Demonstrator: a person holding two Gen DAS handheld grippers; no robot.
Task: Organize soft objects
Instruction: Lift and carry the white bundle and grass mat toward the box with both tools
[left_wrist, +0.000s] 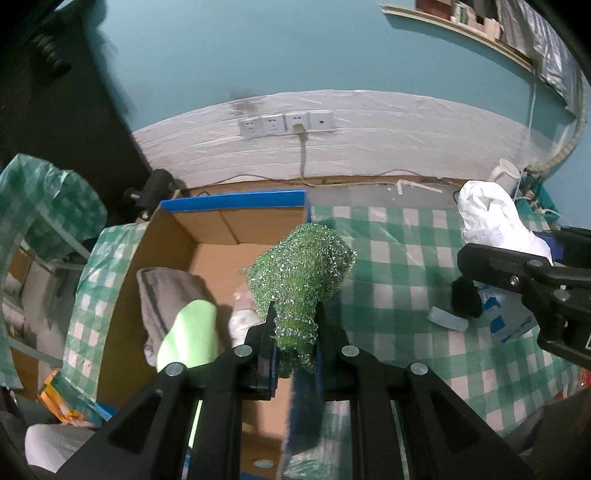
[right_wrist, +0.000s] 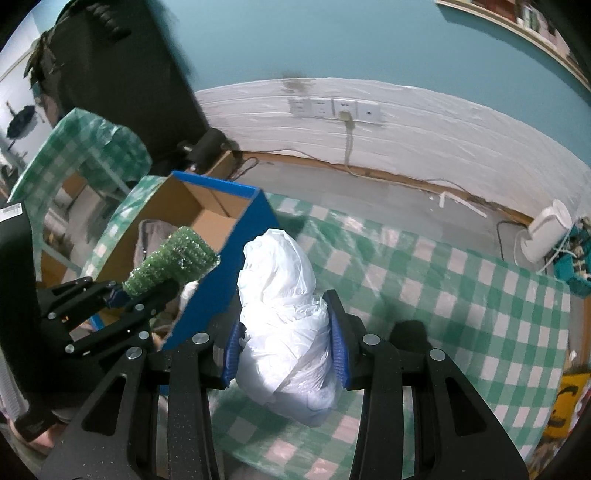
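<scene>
1. Gripping one green sparkly scrubber (left_wrist: 301, 273), the left hand-held gripper (left_wrist: 295, 317) has its jaws closed narrowly on the lower end; the scrubber is held in the air at the right wall of the cardboard box (left_wrist: 177, 236).
2. The right hand-held gripper (right_wrist: 286, 343) has its jaws set wide and pressed on both sides of one crumpled white plastic bag (right_wrist: 282, 314), held above the tabletop (right_wrist: 461, 295).
3. Box contents, counted: one grey cloth (left_wrist: 166, 295), one light-green item (left_wrist: 192, 336), one pale wrapped item (left_wrist: 242, 317).
4. On the tabletop: one light-blue block (left_wrist: 447, 319), one blue-and-white packet (left_wrist: 506, 317).
</scene>
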